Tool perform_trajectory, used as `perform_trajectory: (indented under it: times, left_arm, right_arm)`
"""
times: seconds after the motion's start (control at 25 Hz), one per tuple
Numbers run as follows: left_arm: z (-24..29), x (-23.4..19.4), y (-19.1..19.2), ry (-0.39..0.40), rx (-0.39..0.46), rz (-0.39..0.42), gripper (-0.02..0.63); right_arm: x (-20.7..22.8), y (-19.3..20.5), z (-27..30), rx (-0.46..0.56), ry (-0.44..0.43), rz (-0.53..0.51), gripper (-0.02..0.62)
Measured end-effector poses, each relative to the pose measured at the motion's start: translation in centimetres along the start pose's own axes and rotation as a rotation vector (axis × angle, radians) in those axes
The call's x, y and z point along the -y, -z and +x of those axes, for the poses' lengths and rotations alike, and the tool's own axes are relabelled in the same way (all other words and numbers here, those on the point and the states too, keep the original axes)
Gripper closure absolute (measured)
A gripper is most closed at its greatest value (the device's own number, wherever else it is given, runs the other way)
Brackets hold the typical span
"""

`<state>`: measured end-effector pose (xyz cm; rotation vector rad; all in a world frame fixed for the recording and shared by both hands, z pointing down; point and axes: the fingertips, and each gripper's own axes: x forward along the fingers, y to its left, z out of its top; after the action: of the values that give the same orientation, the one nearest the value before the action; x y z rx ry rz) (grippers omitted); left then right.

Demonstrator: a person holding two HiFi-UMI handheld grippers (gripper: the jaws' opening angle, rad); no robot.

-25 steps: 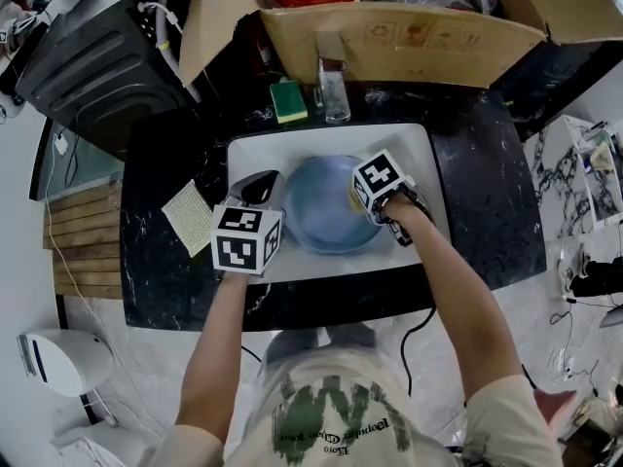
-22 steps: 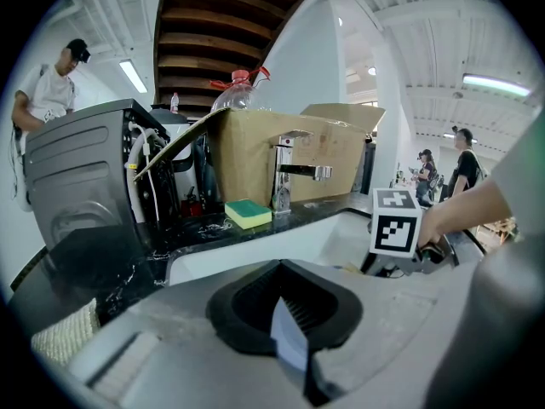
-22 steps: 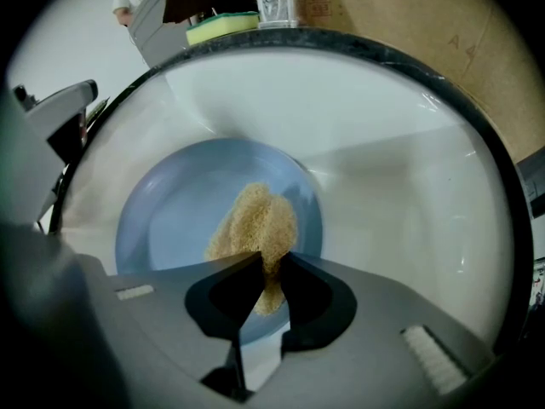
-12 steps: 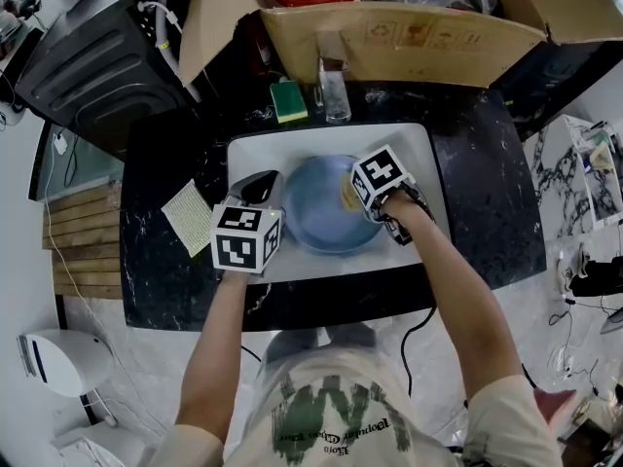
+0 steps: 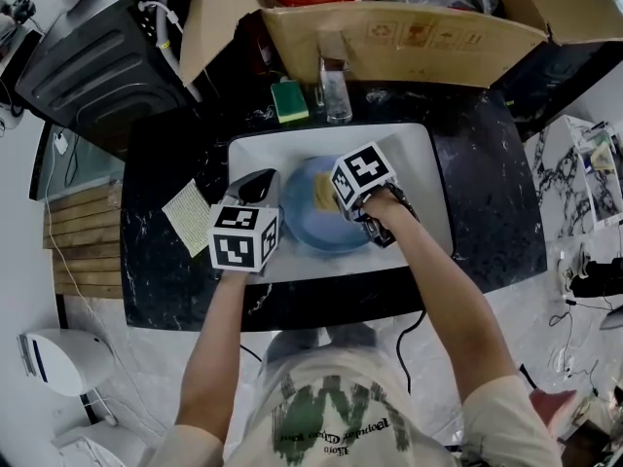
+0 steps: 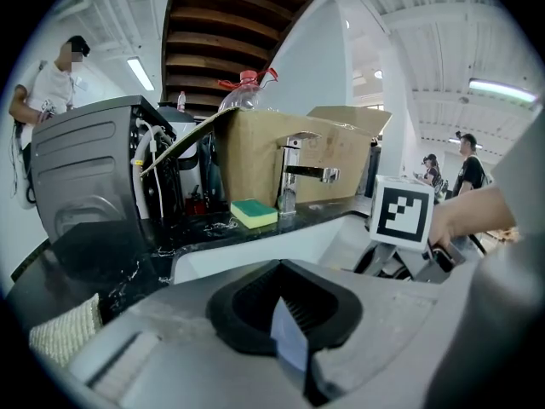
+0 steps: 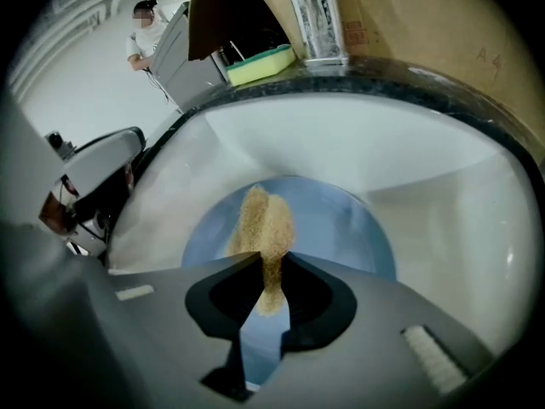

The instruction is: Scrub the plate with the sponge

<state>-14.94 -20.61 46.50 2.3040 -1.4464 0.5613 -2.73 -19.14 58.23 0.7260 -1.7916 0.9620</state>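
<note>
Down in the white sink (image 5: 419, 154), press the sponge (image 5: 324, 193) firmly onto the plate (image 5: 304, 224) and drive it in small overlapping circles, working from the middle out to the rim. Tip the right gripper (image 7: 268, 267) low to lay a broad face of the sponge on the plate, not just the pinched edge. Note the grip: fingers (image 7: 319, 300) closed hard on the tan pad, squeezing it into a narrow fold, most of it sticking out ahead and seemingly resting on the blue face. Brace with the left gripper (image 6: 289, 335), fingers (image 6: 242, 306) nipped together on the plate's left rim, a thin blue sliver of it caught between them. Push toward that hold rather than away from it, to stop the plate skating over the slick sink floor or slipping out of the pinch. Ease off near the left rim to avoid knocking the two grippers together.

As for the plate: lies flat in the sink, a little left of its middle, apart from the black surface (image 5: 165, 261) around the basin. Looks round, shallow, pale blue, smooth and glossy, with a low raised rim. Shows no suds and no plain dirt, so hard to judge how far along the scrub is. Leave the green sponge (image 5: 288, 100) beside the tap (image 5: 334, 90) alone.
</note>
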Motion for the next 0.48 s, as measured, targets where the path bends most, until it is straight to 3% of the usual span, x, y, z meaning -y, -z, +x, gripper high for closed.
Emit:
perform_trajectory:
  times: [0.24,0.48]
  left_arm:
    - [0.0,0.3,0.1,-0.002,0.001,0.008,0.603]
    - [0.0,0.2,0.2,-0.005,-0.002,0.008,0.603]
  right_arm:
    - [-3.7,-0.5,1.5,0.012,-0.129,0.061,0.534]
    - [-6.0,-0.6,2.7,0.006,-0.198,0.092,0.534]
